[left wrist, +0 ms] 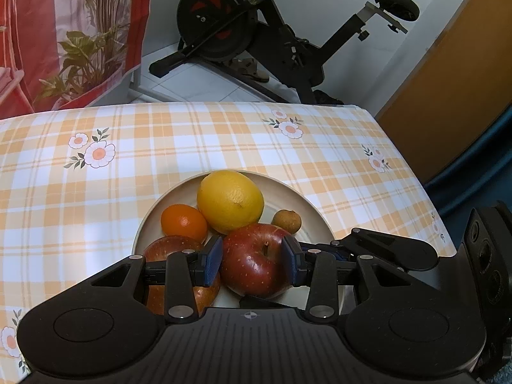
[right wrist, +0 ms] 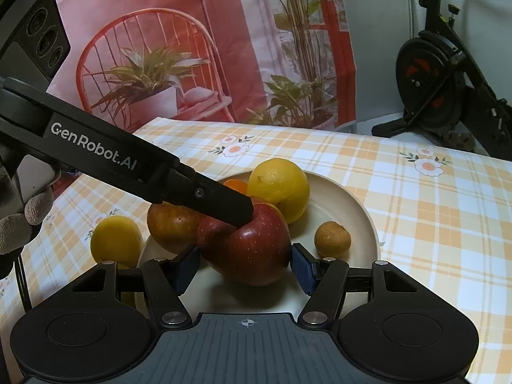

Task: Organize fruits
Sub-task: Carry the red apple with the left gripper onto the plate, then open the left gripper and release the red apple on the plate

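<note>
A red apple (left wrist: 256,262) (right wrist: 246,249) sits over the front of a cream plate (left wrist: 315,214) (right wrist: 342,198). My left gripper (left wrist: 252,256) comes down on the apple's top, blue pads against its two sides. My right gripper (right wrist: 244,267) clamps the same apple lower down, a pad on each flank. One of its fingers (left wrist: 368,240) reaches in from the right in the left wrist view. In the plate lie a lemon (left wrist: 230,200) (right wrist: 278,188), a mandarin (left wrist: 184,220) (right wrist: 236,185), a small brown fruit (left wrist: 287,220) (right wrist: 332,239) and a second apple (left wrist: 166,249) (right wrist: 169,224).
A yellow fruit (right wrist: 116,240) lies on the checked tablecloth (left wrist: 96,208) just left of the plate. A gloved hand (right wrist: 19,224) holds the left gripper. Beyond the table's far edge stand an exercise bike (left wrist: 256,32) and a red printed backdrop (right wrist: 192,48).
</note>
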Tool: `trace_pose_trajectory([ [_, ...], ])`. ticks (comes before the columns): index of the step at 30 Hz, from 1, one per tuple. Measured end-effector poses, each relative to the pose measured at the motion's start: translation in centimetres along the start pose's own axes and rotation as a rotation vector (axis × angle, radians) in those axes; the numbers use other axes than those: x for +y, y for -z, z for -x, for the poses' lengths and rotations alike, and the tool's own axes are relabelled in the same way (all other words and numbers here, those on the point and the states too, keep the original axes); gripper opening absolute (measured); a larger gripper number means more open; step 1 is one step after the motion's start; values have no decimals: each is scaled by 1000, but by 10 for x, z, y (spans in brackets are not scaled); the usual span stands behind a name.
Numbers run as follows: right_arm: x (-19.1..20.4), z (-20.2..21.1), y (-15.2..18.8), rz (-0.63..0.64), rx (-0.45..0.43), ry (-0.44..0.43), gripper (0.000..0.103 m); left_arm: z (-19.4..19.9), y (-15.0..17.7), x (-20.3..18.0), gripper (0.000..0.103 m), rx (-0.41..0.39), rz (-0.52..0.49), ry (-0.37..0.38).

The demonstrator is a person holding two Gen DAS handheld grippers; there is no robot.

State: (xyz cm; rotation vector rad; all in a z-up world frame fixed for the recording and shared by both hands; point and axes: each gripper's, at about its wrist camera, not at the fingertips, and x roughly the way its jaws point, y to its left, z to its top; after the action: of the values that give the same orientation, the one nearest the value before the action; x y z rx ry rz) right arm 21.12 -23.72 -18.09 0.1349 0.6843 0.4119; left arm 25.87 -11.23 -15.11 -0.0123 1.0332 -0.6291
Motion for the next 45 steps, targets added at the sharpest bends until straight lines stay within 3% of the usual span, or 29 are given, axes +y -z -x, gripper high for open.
trace_pose_trajectory([
  [16,1,12,6,-9,-2,38,59,-1,4,-7,39,0,-35,-48],
  [28,1,60,41,-77,-120,144,60,5,12,-22,39,-27,-77,-109],
  [34,5,80,62,-113,-140,179,60,24,23,-25,39,-72,-77,-134],
  [45,24,98,93,-80,-170,159,58,76,63,-15,39,-199,-18,-189],
])
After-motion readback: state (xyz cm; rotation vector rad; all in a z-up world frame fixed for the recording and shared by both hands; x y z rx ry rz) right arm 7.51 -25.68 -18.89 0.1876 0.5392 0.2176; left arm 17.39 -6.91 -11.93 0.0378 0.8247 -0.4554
